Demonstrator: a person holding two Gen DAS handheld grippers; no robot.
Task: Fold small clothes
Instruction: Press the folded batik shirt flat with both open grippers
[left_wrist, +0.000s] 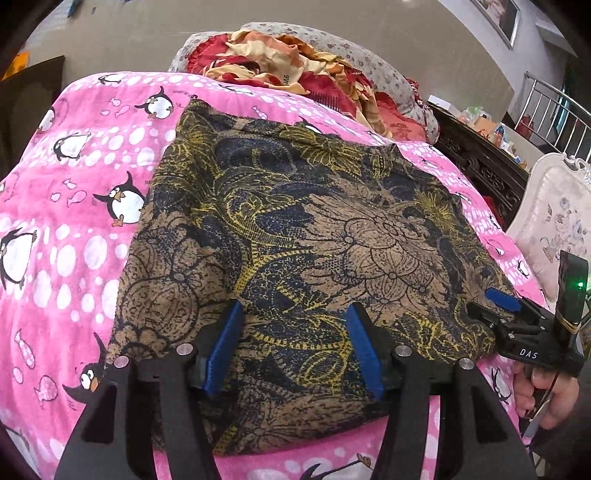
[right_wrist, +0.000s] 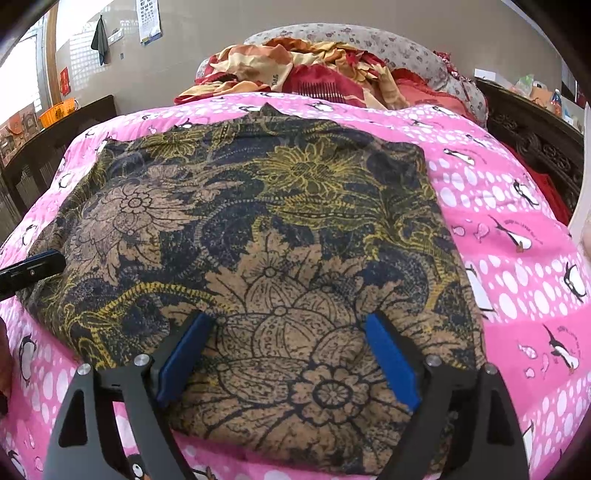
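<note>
A brown, navy and yellow floral garment (left_wrist: 295, 236) lies spread flat on the pink penguin bedsheet (left_wrist: 74, 229); it also fills the right wrist view (right_wrist: 266, 236). My left gripper (left_wrist: 293, 314) is open, its blue pads hovering over the garment's near edge. My right gripper (right_wrist: 288, 321) is open above the garment's near right part. The right gripper also shows in the left wrist view (left_wrist: 506, 306) at the garment's right edge. A tip of the left gripper (right_wrist: 33, 267) shows at the garment's left edge in the right wrist view.
A heap of red and cream bedding (left_wrist: 295, 70) and a grey floral pillow (right_wrist: 369, 44) lie at the far end of the bed. A dark carved wooden frame (left_wrist: 480, 162) runs along the right. A white upholstered chair (left_wrist: 557, 221) stands at the right.
</note>
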